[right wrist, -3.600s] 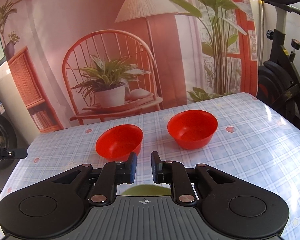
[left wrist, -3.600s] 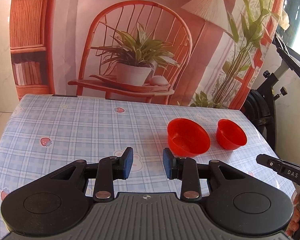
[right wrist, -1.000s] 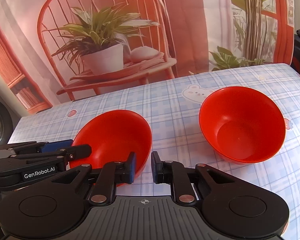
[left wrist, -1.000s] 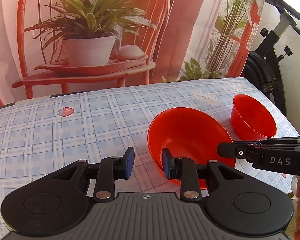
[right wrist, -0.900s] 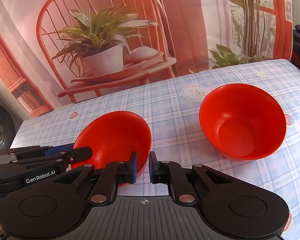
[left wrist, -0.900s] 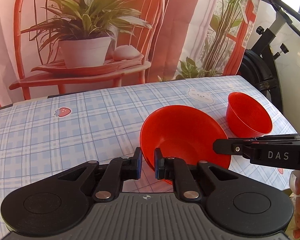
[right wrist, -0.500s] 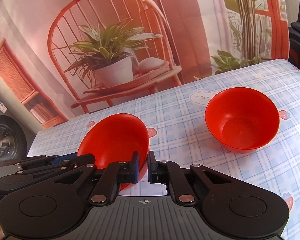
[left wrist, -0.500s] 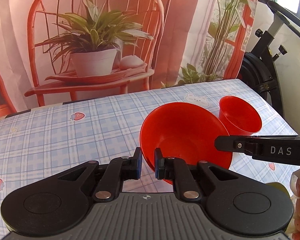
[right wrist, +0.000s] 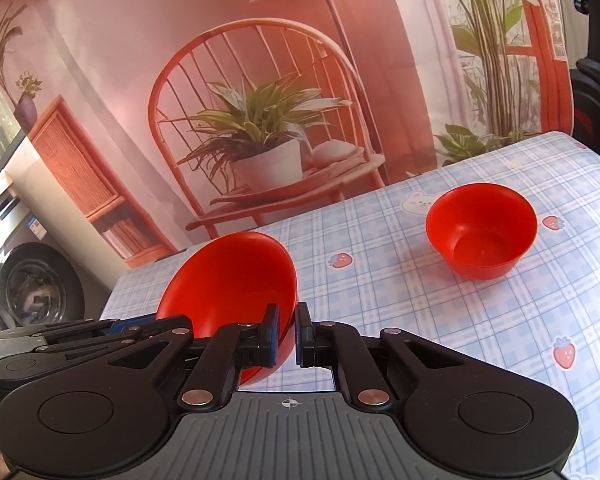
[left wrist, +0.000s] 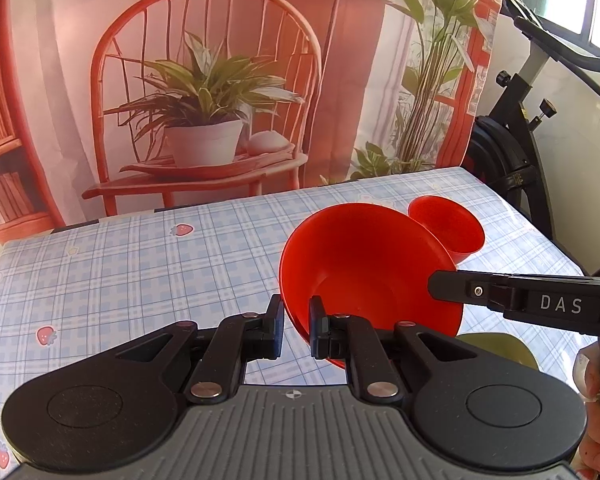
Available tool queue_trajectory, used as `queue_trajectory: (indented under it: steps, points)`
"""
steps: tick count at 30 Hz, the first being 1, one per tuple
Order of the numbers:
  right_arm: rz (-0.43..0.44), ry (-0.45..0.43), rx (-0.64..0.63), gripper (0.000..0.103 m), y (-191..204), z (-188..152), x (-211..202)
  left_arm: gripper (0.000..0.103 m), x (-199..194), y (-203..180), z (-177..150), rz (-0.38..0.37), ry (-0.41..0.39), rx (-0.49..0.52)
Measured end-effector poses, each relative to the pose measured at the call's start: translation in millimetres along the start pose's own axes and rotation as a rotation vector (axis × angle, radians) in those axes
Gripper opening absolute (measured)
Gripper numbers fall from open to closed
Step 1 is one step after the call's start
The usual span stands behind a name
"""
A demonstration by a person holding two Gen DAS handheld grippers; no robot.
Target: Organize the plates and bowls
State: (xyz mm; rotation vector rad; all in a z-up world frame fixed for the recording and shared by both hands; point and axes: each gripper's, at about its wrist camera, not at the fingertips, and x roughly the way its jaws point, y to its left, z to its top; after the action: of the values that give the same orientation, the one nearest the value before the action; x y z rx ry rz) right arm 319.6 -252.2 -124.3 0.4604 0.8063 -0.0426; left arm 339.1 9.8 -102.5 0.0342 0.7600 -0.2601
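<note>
Above checked tablecloth [left wrist: 140, 264], both tools pinching lifted red bowl [left wrist: 364, 264], second bowl [right wrist: 482, 230] beyond, seemingly partly hidden.

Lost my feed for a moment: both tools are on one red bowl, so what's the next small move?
Probably carry the held bowl rightward over the other bowl to nest it. The left tool and right tool each clamp its rim, it looks lifted and tilted, and the other sits upright on the table.

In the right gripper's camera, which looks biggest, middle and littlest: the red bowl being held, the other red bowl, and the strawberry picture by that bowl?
1. The held bowl looks biggest, but it is nearer the camera, so the two bowls may really match.
2. The other bowl, sitting on the tablecloth.
3. The strawberry picture, clearly littlest.
</note>
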Motion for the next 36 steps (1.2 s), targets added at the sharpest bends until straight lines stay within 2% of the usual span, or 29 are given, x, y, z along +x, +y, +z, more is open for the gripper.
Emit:
queue_trajectory:
  steps: [8,23,28,32,36]
  points:
    - [0.018,-0.014,0.022,0.007,6,-12,-25,0.014,-21,-5,-11,-0.002,-0.004,-0.005]
    - [0.047,0.021,0.037,0.008,12,-54,-58,0.014,-51,0,-58,-0.035,0.04,-0.154]
    - [0.052,0.028,0.01,0.008,21,-70,-67,0.014,-57,-1,-71,-0.011,0.053,-0.151]
    - [0.051,0.035,0.011,0.008,22,-77,-71,0.014,-60,-4,-78,-0.009,0.07,-0.122]
    - [0.05,0.049,0.011,0.008,20,-85,-75,0.014,-63,-3,-82,-0.024,0.079,-0.134]
